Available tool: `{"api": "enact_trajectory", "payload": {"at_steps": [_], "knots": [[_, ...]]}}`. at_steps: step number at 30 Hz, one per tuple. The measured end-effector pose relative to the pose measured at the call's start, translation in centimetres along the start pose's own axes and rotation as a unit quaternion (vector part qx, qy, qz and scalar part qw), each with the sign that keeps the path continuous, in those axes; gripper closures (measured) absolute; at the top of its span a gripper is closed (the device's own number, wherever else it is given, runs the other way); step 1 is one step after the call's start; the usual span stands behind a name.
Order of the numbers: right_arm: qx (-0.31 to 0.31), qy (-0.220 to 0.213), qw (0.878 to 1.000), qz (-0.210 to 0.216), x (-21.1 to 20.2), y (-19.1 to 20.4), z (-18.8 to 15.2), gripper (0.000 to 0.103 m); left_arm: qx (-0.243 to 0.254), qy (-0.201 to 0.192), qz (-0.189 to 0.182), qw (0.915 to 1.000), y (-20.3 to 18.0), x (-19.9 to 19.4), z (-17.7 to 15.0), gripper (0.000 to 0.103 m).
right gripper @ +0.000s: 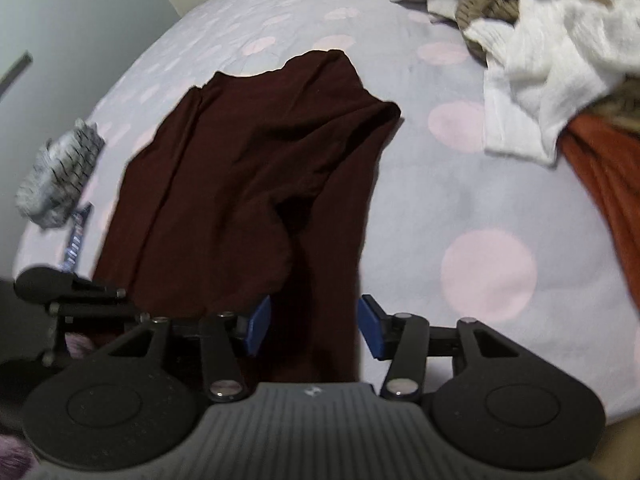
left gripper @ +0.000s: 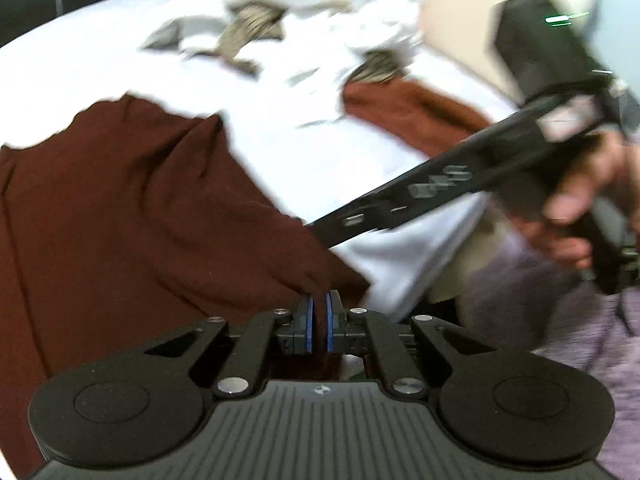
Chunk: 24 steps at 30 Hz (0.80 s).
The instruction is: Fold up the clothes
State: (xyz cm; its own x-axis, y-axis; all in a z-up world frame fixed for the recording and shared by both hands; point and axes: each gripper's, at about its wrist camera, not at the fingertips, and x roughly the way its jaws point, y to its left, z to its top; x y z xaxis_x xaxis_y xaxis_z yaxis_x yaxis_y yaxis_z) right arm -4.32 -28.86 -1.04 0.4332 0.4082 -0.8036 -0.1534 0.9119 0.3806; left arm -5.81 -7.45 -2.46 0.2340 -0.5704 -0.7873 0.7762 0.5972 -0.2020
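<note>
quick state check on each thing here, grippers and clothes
left gripper: shut on the maroon garment
right gripper: open, maroon cloth between its pads
maroon garment: spread on the bed, rumpled
white clothes: heaped, unfolded
rust garment: under the heap's edge
grey patterned item: rolled up

pale pink-dotted bedsheet (right gripper: 460,208), grey wall (right gripper: 60,20)

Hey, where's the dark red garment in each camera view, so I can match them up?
Left wrist: dark red garment fills the left half, pinched in the left tongs.
Right wrist: centre, running down between the right tongs.
Shared landmark: white clothes pile.
</note>
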Motion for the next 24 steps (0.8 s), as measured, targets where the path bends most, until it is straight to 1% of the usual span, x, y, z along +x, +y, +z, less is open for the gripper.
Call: {"api": "enact_trajectory", "payload": {"at_steps": [1,2,5,8,10,12,17,22,24], "knots": [[0.022,0.003,1.000,0.013,-0.1,-0.4,0.0,0.046,0.004,-0.007,-0.010,0.9999,-0.5,-0.3,0.0,0.099],[0.039,0.005,0.999,0.024,-0.2,-0.6,0.0,0.045,0.008,-0.013,-0.021,0.9997,-0.9,-0.5,0.1,0.099],[0.101,0.019,0.993,0.052,-0.1,-1.7,-0.2,0.044,0.022,-0.015,-0.026,0.9993,-2.2,-0.8,-0.2,0.099],[0.160,0.036,0.983,0.079,0.3,-2.7,-0.8,0.044,0.028,-0.013,-0.030,0.9991,-2.6,-0.7,-0.3,0.099],[0.189,0.043,0.976,0.097,0.4,-3.1,-1.1,0.044,0.037,-0.009,-0.032,0.9988,-2.8,-0.5,-0.2,0.099],[0.200,0.042,0.973,0.104,0.1,-3.1,-1.4,0.044,0.045,-0.005,-0.033,0.9984,-3.0,-0.3,-0.1,0.099],[0.211,0.021,0.971,0.106,-1.1,-3.1,-1.5,0.044,0.067,0.009,-0.030,0.9973,-3.8,0.1,-0.3,0.099],[0.221,0.016,0.969,0.111,-1.3,-3.4,-1.6,0.044,0.096,0.034,-0.020,0.9946,-4.7,1.2,-0.6,0.099],[0.226,0.009,0.968,0.105,-1.5,-3.4,-1.6,0.045,0.106,0.041,-0.018,0.9933,-5.0,1.6,-0.9,0.099]]}}
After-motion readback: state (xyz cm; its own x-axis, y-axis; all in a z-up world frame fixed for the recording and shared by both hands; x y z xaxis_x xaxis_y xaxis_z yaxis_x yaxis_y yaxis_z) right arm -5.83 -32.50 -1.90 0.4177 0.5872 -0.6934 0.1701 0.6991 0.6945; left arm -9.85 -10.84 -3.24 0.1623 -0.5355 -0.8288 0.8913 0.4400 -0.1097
